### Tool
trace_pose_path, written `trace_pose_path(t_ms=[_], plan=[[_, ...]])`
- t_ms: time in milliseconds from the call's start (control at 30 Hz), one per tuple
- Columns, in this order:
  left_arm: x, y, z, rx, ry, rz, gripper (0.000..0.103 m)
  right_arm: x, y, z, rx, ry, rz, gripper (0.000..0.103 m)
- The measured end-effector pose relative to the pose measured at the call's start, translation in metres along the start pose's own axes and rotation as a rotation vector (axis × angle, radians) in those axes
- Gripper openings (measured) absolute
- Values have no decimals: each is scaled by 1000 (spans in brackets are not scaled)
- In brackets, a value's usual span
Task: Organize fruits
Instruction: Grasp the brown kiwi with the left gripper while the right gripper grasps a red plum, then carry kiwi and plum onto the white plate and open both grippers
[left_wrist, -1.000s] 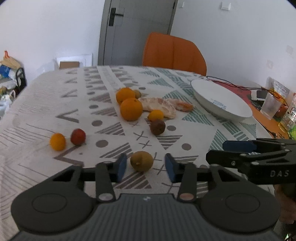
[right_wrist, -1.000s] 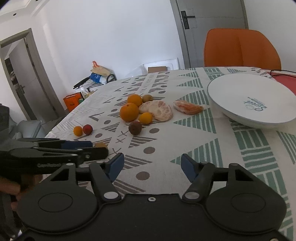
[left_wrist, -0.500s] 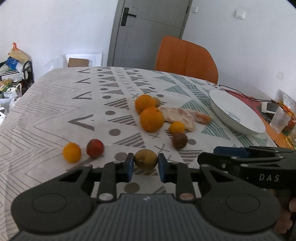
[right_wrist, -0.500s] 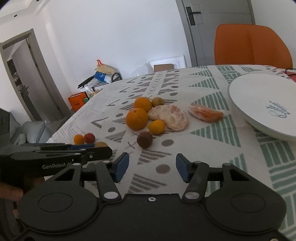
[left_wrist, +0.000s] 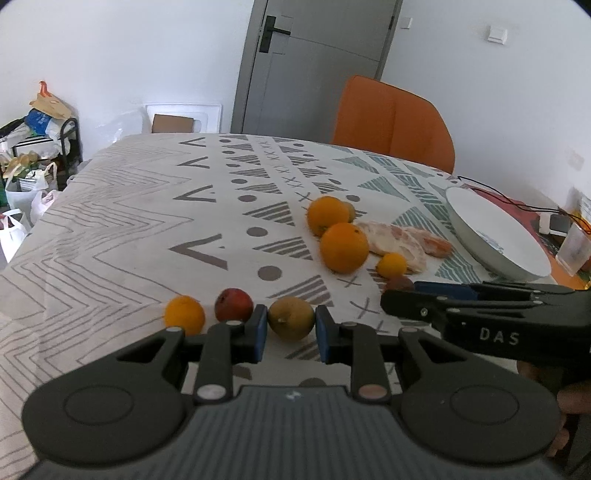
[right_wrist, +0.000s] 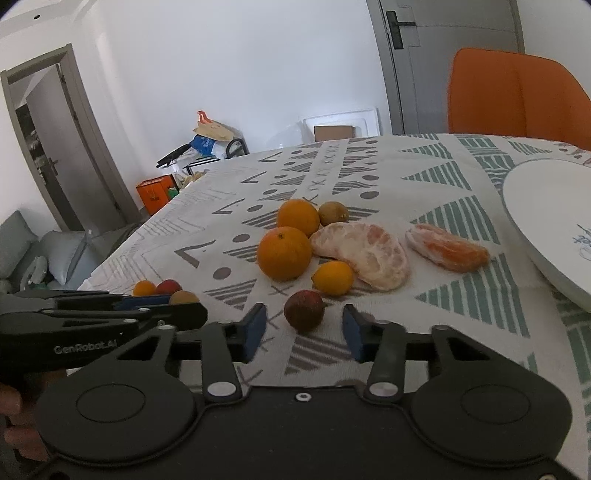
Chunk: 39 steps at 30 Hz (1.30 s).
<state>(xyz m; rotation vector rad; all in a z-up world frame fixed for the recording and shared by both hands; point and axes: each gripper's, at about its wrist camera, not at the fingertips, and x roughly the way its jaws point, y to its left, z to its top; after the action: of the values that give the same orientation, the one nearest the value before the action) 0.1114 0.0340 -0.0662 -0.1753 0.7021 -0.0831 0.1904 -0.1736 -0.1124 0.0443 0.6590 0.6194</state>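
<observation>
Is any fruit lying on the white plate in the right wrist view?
No. The white plate shows only its bare surface, while the peeled citrus and oranges lie on the tablecloth.

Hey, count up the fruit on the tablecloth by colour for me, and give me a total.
Orange, whole: 4, two big and two small
Red or dark red: 2
Green-brown: 2
Peeled citrus pieces: 2
Total: 10
</observation>
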Motion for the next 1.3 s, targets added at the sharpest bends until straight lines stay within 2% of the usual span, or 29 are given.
trace_pose_path(t_ms=[33,300,733,1300], plan=[[0,0,1,1,0,0,26,1,-1,1,1,2,-12,22],[0,-15,6,25,-14,-6,26,-20,-23,-2,83,-37,-9,22],[8,-65,17,105,-30,-64,26,-64,-64,-4,135,-136,-75,22],[33,-133,38,219,-52,-134,26,-97,-114,-5,200,-226,-159,22]])
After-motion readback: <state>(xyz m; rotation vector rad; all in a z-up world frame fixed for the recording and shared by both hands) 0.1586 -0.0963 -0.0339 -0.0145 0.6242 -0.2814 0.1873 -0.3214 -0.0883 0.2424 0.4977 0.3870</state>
